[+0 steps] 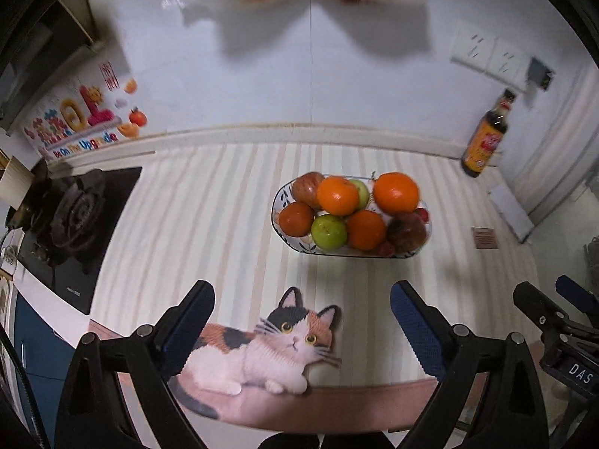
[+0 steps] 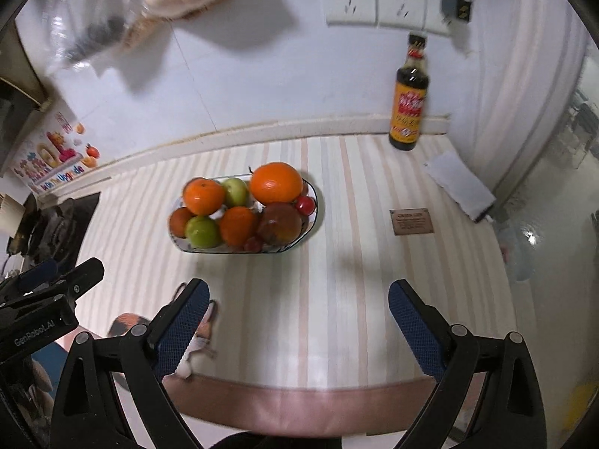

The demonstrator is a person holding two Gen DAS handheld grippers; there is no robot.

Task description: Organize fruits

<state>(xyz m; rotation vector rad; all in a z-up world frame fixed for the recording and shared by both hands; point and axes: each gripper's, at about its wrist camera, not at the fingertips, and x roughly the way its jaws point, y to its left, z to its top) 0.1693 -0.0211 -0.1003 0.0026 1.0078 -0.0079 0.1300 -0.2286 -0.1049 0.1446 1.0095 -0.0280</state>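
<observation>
An oval patterned bowl (image 1: 277,220) stands on the striped counter and also shows in the right wrist view (image 2: 312,207). It holds oranges (image 1: 395,192), green apples (image 1: 328,231), dark red apples (image 1: 407,232) and small red fruits (image 2: 304,205), piled together. My left gripper (image 1: 301,321) is open and empty, near the counter's front edge, well short of the bowl. My right gripper (image 2: 298,318) is open and empty, also short of the bowl and to its right. Each gripper shows at the edge of the other's view.
A cat-shaped mat (image 1: 269,348) lies at the front edge. A dark sauce bottle (image 2: 409,101) stands at the back right by the wall sockets (image 2: 374,2). A gas hob (image 1: 71,220) is at the left. A white folded cloth (image 2: 460,183) and a small brown card (image 2: 411,221) lie right of the bowl.
</observation>
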